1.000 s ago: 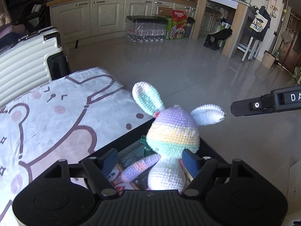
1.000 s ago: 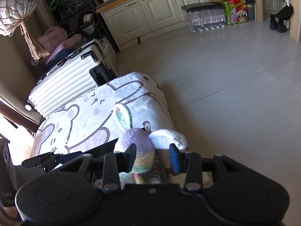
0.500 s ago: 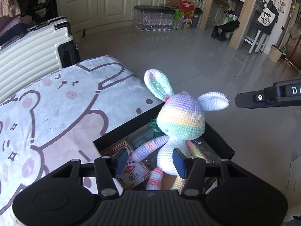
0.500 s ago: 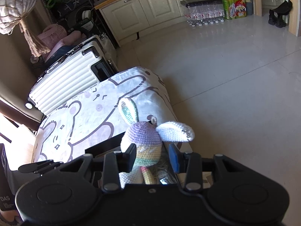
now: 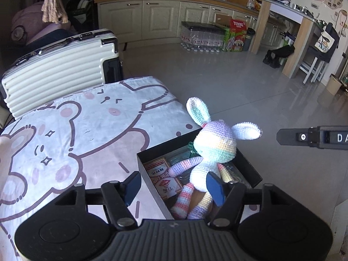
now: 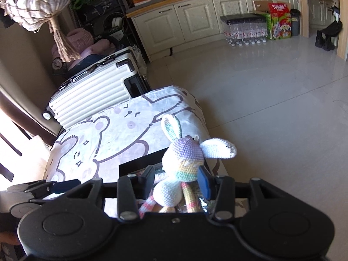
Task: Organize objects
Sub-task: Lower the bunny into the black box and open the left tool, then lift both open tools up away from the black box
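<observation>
A pastel crochet bunny [image 5: 215,148] sits upright in an open black box [image 5: 161,146] at the table's right edge, with red card packs [image 5: 161,174] beside it. My left gripper [image 5: 174,184] hovers above the box's near side. Its jaws are opening, and the bunny's legs lie below the gap with the pads not pressing. In the right wrist view the bunny [image 6: 184,158] shows between the fingers of my right gripper [image 6: 177,179], whose jaws are opening. One right finger [image 5: 304,138] ends short of the bunny's white ear.
A bear-print cloth [image 5: 87,134] covers the table. A cream suitcase [image 5: 61,69] stands behind it. To the right of the box the table ends and grey floor [image 5: 261,91] drops away. Bottle packs [image 5: 202,37] and cabinets line the far wall.
Both grippers have risen and drawn back, so more of the box and cloth shows. The left jaws narrowed, then widened a little. The bunny stays seated in the box.
</observation>
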